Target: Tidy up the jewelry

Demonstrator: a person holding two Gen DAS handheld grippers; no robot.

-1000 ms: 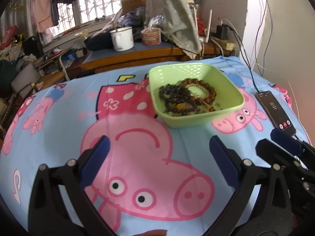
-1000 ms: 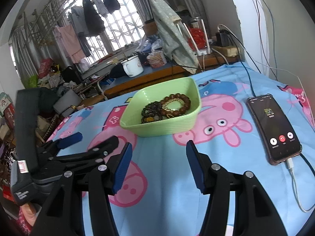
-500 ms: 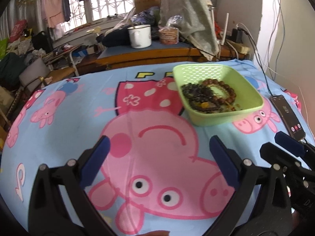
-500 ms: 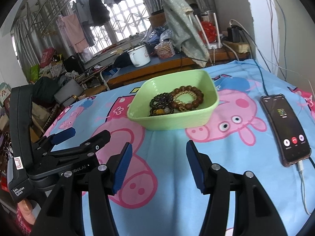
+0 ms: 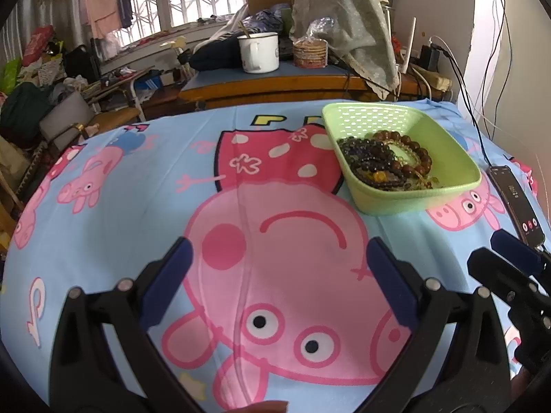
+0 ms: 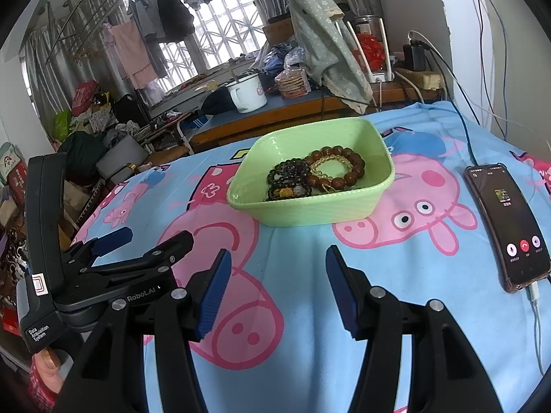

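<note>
Short of green basket [image 6: 344, 211] rim, L gripper [image 5: 279, 268] & R gripper [image 6: 275, 282] fingers apart, empty.

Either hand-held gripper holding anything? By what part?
Nothing held. Left hand-held gripper and right hand-held gripper are open over the cloth; bracelets lie in the basket.

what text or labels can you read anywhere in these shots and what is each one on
"Robot.AI": on the black body of the left gripper, seen from the right wrist view.
"Data Acquisition System": on the black handle of that gripper.
Yellow block letters, partly hidden by the green basket: on the cartoon pig sheet, not readable as a word.
Phone screen text: too small to read.
White mug mark: too blurred.
</note>
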